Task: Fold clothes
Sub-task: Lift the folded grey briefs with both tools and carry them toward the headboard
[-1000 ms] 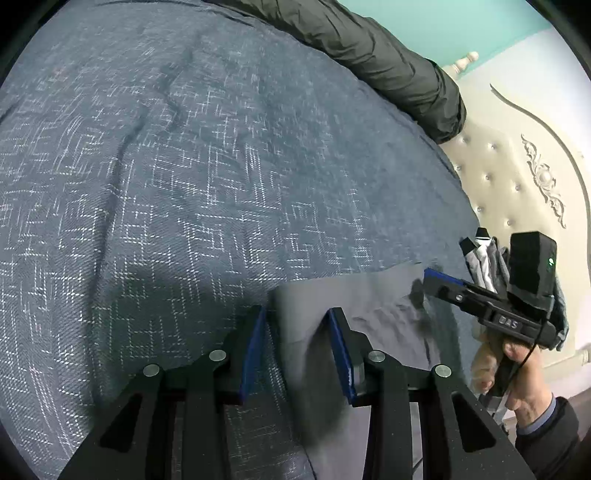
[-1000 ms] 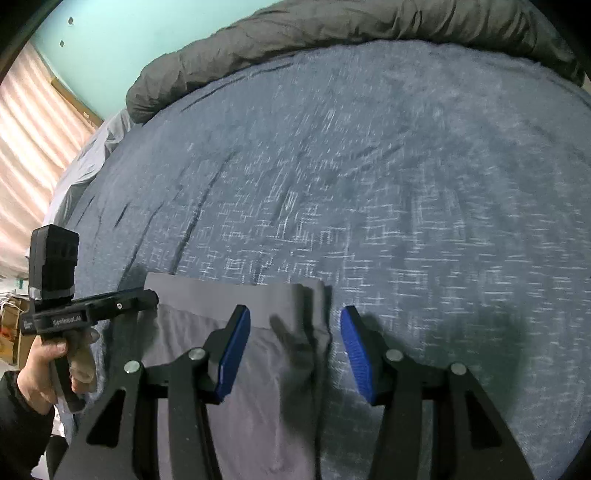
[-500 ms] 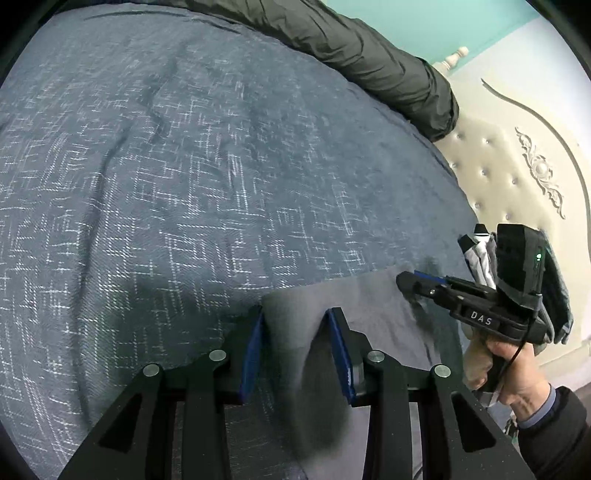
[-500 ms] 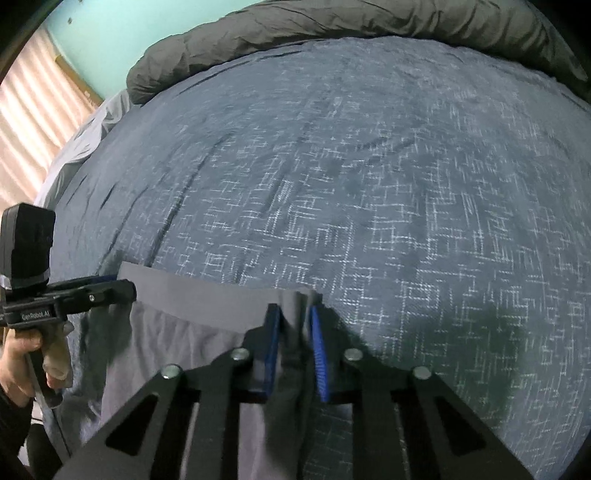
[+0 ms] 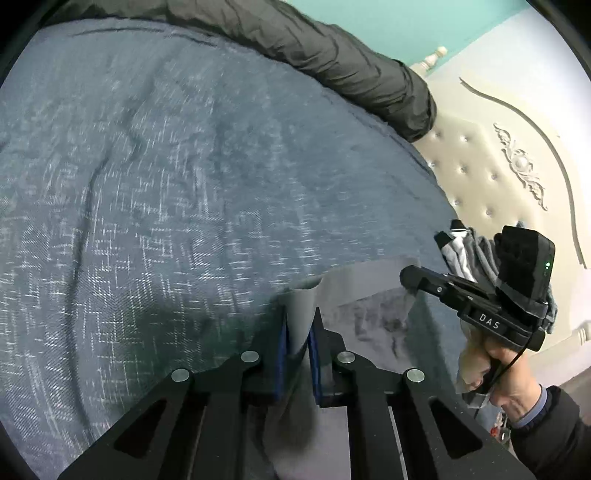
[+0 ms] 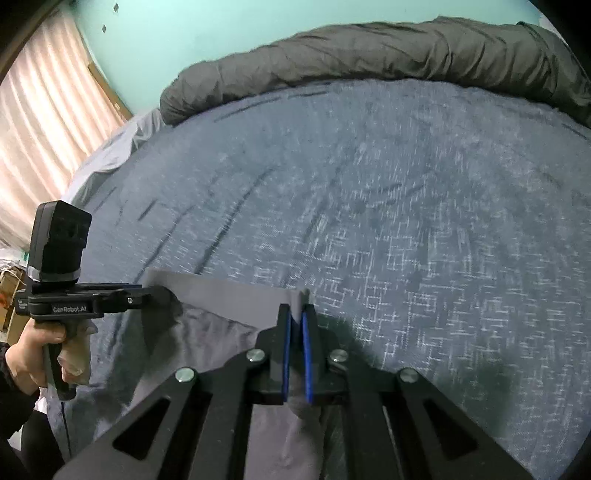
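Right in front of me the grey garment [image 5: 354, 291] lies at the near edge of the bed, on a blue-grey bedspread [image 5: 155, 192] flecked with white. The left gripper [image 5: 298, 325] is clamped on one corner of the garment's top hem, cloth bunched up between its blue pads; its jaws have just been closing. The right gripper [image 6: 295, 321] pinches the other corner the same way, pads tight on a peak of fabric. Between the two the hem [image 6: 229, 291] runs as a straight band, lifted a little off the bedspread.

A hand [image 5: 513, 376] in a dark sleeve holds the right tool's grip, and another hand [image 6: 31, 354] holds the left one.

Beyond the garment the bedspread stretches away, creased in places. A dark rolled duvet [image 6: 369, 55] lies along the far edge. To one side stands a cream tufted headboard [image 5: 491, 173] with some folded clothes [image 5: 461, 251] at its foot, though they are too small to make out well. On the other side hangs a pinkish curtain [image 6: 40, 122], and the wall [image 6: 177, 26] behind is teal.

A second ago both grippers stood open around the flat hem; now each has shut and the corners are raised.
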